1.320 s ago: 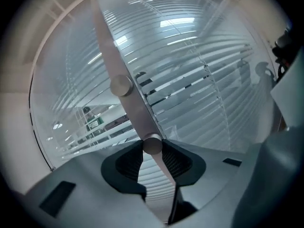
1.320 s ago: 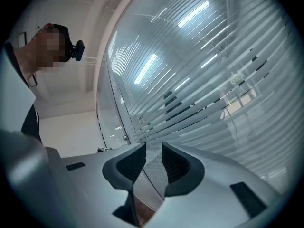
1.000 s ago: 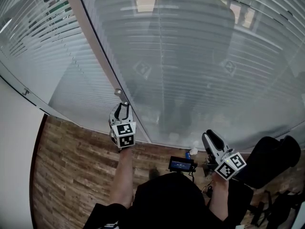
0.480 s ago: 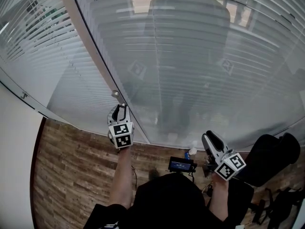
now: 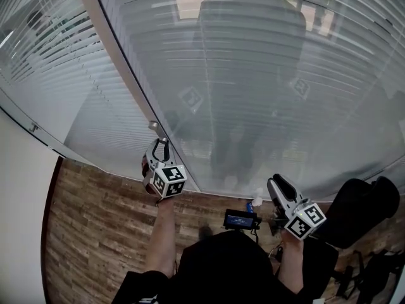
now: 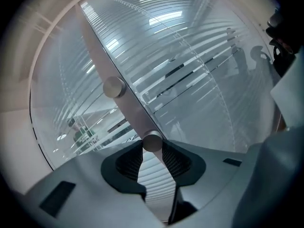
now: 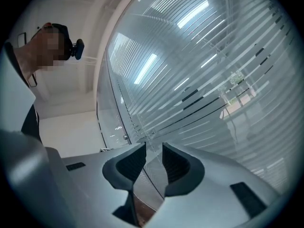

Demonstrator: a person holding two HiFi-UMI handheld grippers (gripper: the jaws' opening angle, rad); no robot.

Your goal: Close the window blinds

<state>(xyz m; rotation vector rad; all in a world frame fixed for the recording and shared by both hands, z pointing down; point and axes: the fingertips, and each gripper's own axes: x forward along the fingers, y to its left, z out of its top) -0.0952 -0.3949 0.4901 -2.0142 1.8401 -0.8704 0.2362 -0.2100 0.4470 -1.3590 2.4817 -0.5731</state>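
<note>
Window blinds (image 5: 253, 56) behind glass (image 5: 354, 138); left gripper (image 5: 162, 145) fingers (image 6: 127, 163) clamp a round knob (image 6: 152, 140); right gripper (image 5: 276, 183) fingers (image 7: 176, 164) apart, empty.

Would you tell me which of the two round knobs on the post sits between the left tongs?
The lower knob, pinched by the left tongs; the other knob sits higher up the post, untouched.

No legible txt anywhere; small screen (image 5: 241, 218) glows blue but chars too small to read
</note>
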